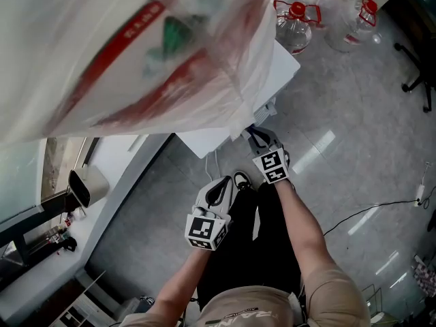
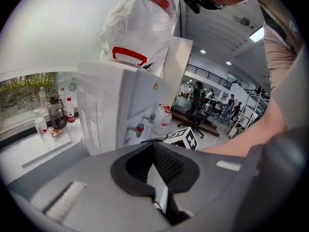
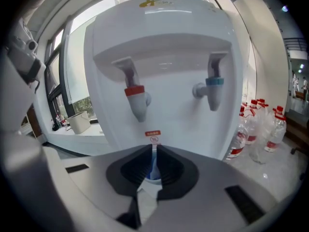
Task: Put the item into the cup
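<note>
Water dispenser [image 3: 159, 71] ahead, blue item [image 3: 152, 172] pinched in right tool [image 3: 153, 151], left tool [image 2: 154, 149] closed.

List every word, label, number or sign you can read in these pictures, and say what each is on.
No text can be read.
Red label under the water dispenser taps: too small.
Gold logo on its top: blurred.
Red print on the plastic bag: blurred.
Water bottle labels: too small.
Shirt print: unreadable.

One water dispenser [image 3: 164, 47], one red tap [image 3: 135, 94], one blue tap [image 3: 213, 86], perhaps four water jugs [image 1: 293, 27], one left gripper [image 2: 153, 148], one right gripper [image 3: 154, 152]
</note>
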The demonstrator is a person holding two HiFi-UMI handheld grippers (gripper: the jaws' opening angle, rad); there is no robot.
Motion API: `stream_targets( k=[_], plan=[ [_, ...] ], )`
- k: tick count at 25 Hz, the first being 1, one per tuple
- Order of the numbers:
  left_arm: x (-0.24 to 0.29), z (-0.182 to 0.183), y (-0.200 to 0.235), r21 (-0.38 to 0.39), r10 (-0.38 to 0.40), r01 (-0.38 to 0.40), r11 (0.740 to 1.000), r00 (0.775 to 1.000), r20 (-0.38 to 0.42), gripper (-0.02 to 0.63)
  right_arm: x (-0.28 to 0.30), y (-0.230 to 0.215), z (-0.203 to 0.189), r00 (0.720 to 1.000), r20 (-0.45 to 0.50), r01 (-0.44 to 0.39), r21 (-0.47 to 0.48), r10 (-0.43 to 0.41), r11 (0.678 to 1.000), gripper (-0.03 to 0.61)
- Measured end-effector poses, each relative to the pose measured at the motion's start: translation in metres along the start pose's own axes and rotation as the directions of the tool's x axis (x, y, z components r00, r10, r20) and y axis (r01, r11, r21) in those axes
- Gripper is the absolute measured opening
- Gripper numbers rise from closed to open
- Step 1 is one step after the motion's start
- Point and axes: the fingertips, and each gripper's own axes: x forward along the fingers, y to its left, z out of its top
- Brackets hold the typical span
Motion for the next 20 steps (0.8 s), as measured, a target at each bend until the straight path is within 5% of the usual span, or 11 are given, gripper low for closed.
stream_targets(
  k=[12, 20],
  plan=[
    [-0.028, 0.055, -0.029, 0.071, -0.025, 0.021, 0.997, 0.998, 0.051, 0.008, -0.087, 0.037, 0.040, 0.999, -0.007, -0.052, -0.058, 0.051, 0.997, 0.012],
    [-0.063, 0.097, -0.045, 0.110, -0.033, 0.023, 0.994, 0.996, 0.085, 0.008, -0.161, 0.093, 0.103, 0.990, 0.003, -0.140, -0.078, 0.141, 0.987, 0.011]
  ],
)
